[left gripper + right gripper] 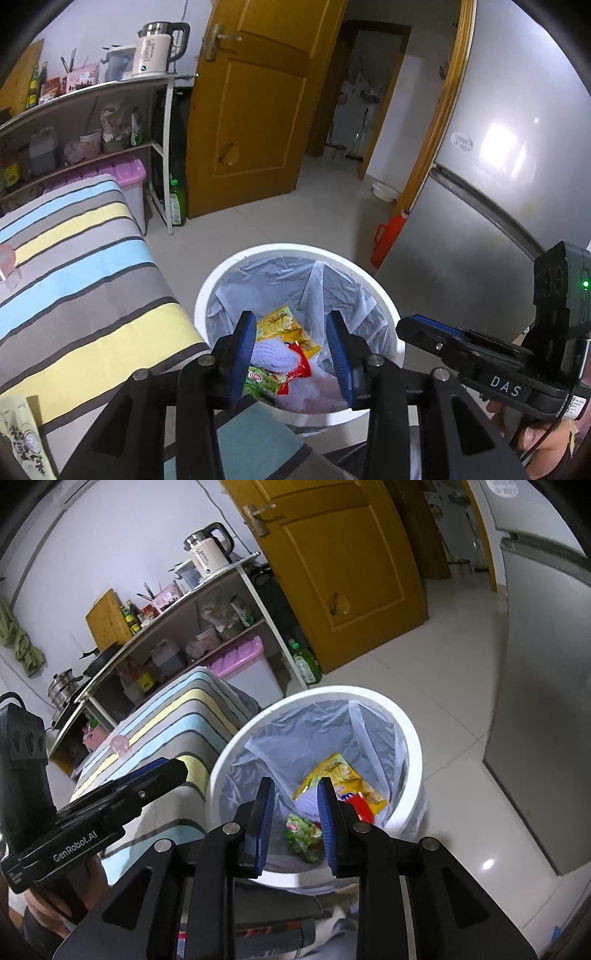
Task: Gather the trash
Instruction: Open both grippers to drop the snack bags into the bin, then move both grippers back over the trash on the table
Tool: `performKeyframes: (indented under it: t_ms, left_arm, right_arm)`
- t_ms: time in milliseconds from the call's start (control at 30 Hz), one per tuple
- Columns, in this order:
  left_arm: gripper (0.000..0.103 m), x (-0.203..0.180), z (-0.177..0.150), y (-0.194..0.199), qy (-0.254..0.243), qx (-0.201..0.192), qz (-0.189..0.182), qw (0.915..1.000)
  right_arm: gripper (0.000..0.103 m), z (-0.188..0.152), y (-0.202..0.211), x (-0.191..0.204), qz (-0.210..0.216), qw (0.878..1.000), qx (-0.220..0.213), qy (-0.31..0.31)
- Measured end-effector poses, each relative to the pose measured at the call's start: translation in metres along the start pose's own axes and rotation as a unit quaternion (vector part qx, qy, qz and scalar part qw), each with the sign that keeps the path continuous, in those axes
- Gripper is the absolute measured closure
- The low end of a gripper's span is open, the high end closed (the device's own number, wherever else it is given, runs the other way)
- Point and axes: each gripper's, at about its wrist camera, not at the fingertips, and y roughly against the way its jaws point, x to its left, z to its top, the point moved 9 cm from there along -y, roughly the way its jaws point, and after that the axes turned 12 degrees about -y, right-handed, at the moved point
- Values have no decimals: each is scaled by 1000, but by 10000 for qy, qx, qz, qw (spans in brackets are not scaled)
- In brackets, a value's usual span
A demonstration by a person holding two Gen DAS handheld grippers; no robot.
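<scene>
Trash bin [384, 306] upright, mouth upward, wrappers [284, 328] inside; both claws [291, 354] [295, 823] apart, empty.

My left gripper [291, 354] is black, its fingers [245, 354] faced with ribbed blue pads and round silver screws on the linkages. My right gripper [295, 823] looks the same; its housing reads "DAS", shows a green LED, and bare skin grips the handle.

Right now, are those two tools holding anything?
No. The left tool and right tool are both open and empty above the white bin; the wrappers lie inside it.
</scene>
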Motion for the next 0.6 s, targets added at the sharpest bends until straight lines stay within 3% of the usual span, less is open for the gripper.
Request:
performKeyframes:
  t_ms: [200,600]
  left_arm:
    - [64,9,0,33,99,-279,137,9995]
    - [64,46,-19,109,390,-604,810,9941]
  right_arm:
    - [78,-4,15,30,148,9992,-152,331]
    - [78,-30,31,99,436,9933,-228,1044]
